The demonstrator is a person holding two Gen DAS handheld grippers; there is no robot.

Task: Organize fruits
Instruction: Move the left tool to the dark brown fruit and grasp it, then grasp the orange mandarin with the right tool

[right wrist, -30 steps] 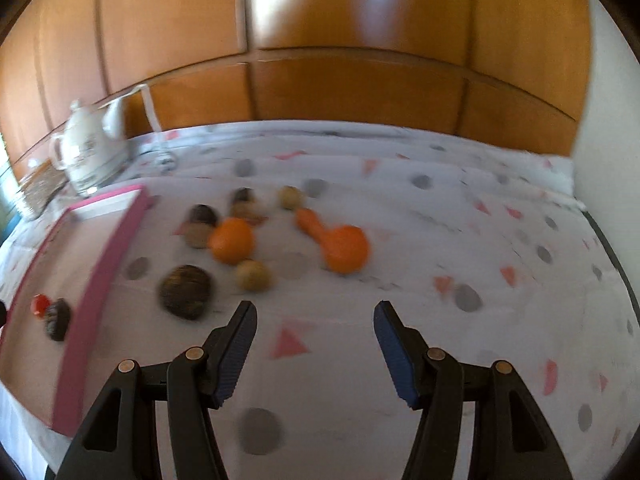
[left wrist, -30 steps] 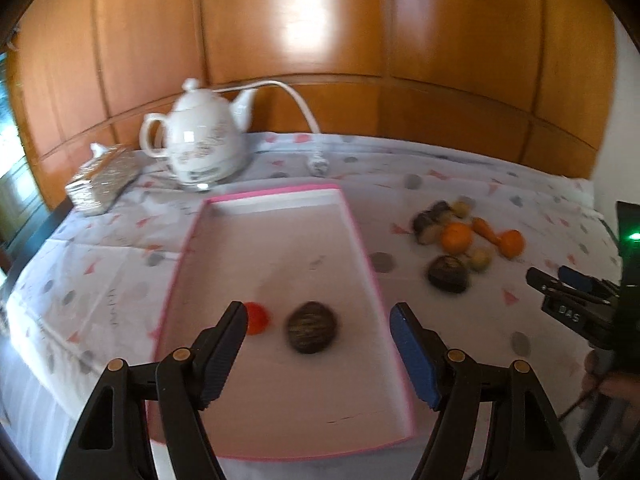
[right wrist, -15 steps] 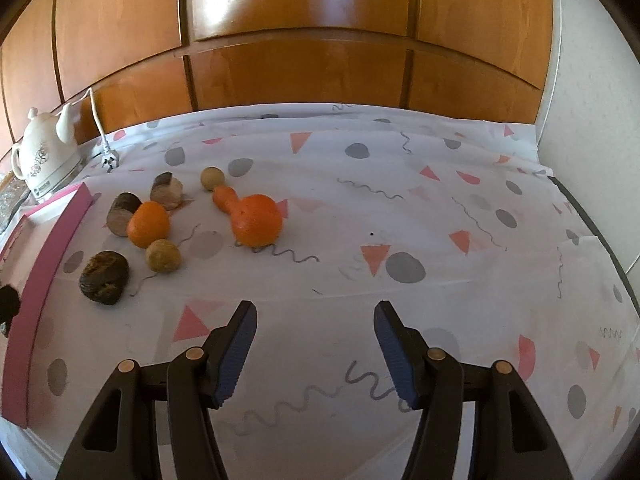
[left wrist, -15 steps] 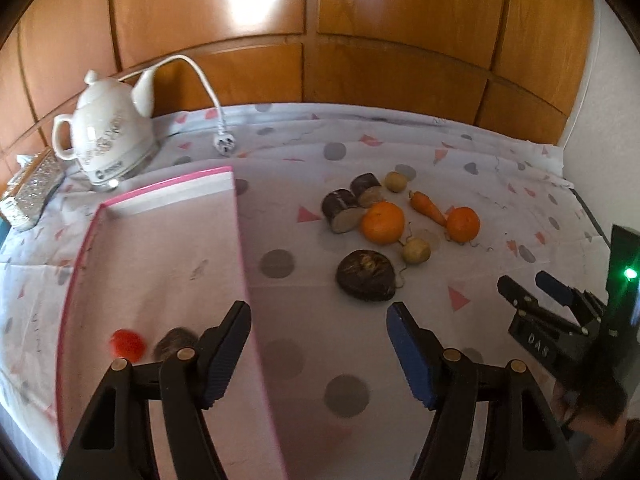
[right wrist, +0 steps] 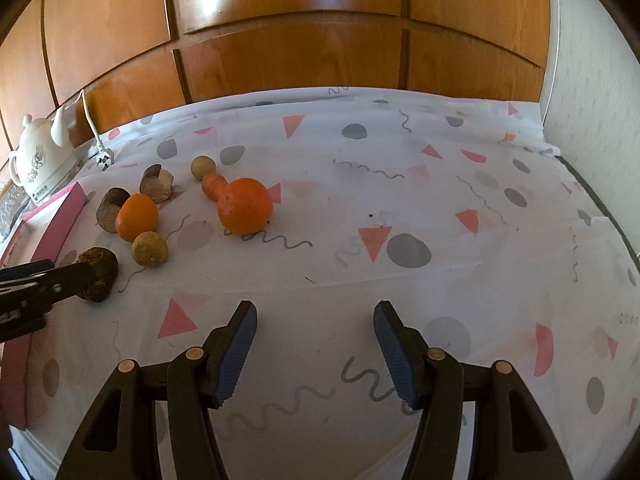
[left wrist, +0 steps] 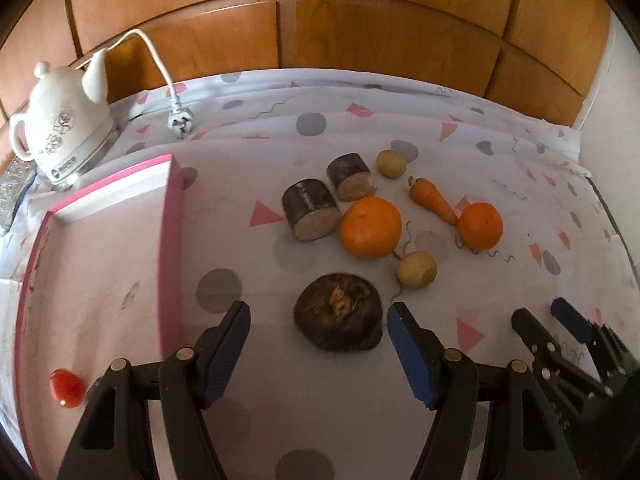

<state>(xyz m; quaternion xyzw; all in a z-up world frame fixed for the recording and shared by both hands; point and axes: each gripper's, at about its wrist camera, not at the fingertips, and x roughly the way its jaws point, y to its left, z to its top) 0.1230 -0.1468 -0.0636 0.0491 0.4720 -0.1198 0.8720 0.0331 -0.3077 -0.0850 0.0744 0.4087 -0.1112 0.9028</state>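
My left gripper (left wrist: 318, 316) is open, its jaws either side of a dark brown round fruit (left wrist: 338, 317) on the cloth; that fruit also shows in the right wrist view (right wrist: 98, 274). Beyond lie two oranges (left wrist: 370, 227) (left wrist: 480, 226), a carrot (left wrist: 432, 200), two small tan fruits (left wrist: 416, 270) (left wrist: 391, 163) and two dark cut pieces (left wrist: 312, 209) (left wrist: 350, 176). The pink-rimmed tray (left wrist: 170, 240) at left holds a small red fruit (left wrist: 66, 387). My right gripper (right wrist: 314, 316) is open and empty over bare cloth, right of the pile.
A white kettle (left wrist: 64, 128) with its cord and plug (left wrist: 180, 122) stands at the back left behind the tray. A wooden panel wall runs along the back. A white wall (right wrist: 592, 80) bounds the table at right.
My left gripper swung right from over the tray to the dark brown fruit outside it. My right gripper drew back and turned right, so the fruit pile now sits farther left.
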